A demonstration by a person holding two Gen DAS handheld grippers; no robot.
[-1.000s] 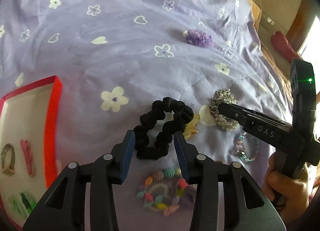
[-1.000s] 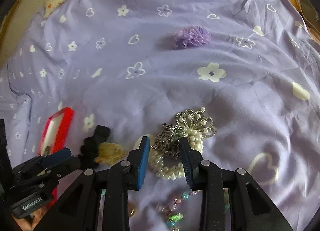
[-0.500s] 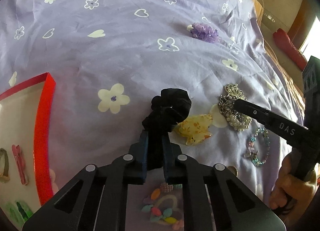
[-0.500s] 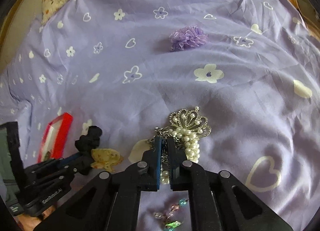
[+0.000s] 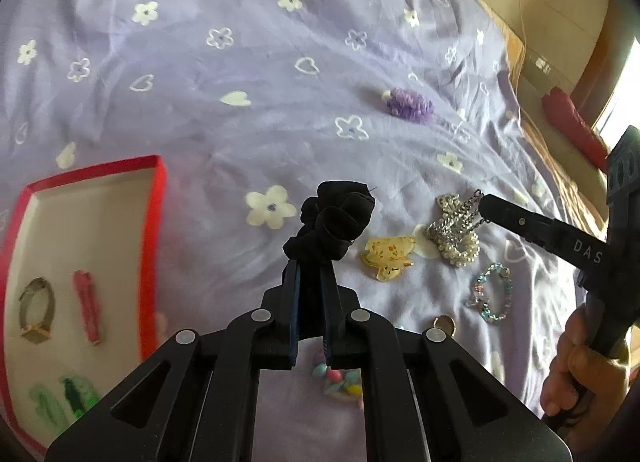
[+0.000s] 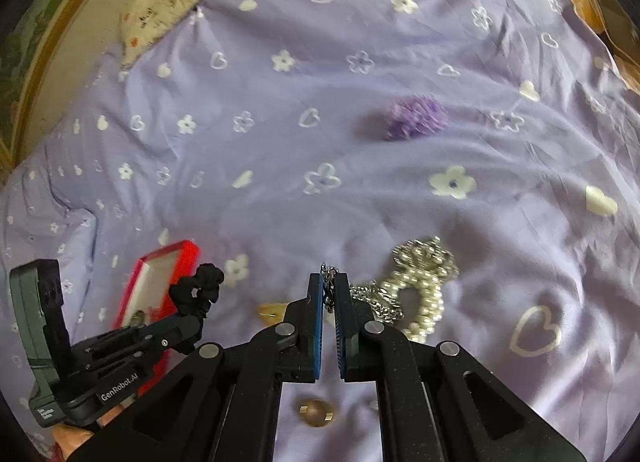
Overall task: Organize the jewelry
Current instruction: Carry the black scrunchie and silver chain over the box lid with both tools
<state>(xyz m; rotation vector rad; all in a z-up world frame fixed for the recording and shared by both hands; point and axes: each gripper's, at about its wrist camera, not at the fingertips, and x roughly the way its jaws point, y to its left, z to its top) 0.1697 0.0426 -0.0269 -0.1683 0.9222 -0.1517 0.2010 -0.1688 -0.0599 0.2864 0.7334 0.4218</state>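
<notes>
At nine o'clock in the left wrist view: red-rimmed box (image 5: 154, 222) on the purple bedsheet (image 5: 240, 122), holding a ring (image 5: 36, 312), a pink clip (image 5: 88, 312) and green clips (image 5: 64, 402)

At centre, six o'clock: left tool (image 5: 310, 282) clamped shut on a black scrunchie (image 5: 336, 218), bunched up above the tips and lifted off the sheet; pastel beads (image 5: 340, 380) on the sheet under the tool

Just right of the scrunchie, toward three o'clock: yellow hair claw (image 5: 390, 256) flat on the sheet, then a pearl tiara piece (image 5: 456, 230) with a silver chain (image 6: 374, 298) running from it

At three o'clock: right tool (image 6: 329, 282) pinched shut on that chain, links showing above the tips in the right wrist view; pearl piece trailing to the right at two o'clock of the tool

Below, at four o'clock: beaded bracelet (image 5: 492, 294) and a gold ring (image 5: 444, 326) on the sheet, a hand (image 5: 572, 366) gripping the right tool's handle

Farther off at one o'clock: purple scrunchie (image 5: 410, 106), well apart from the rest
</notes>
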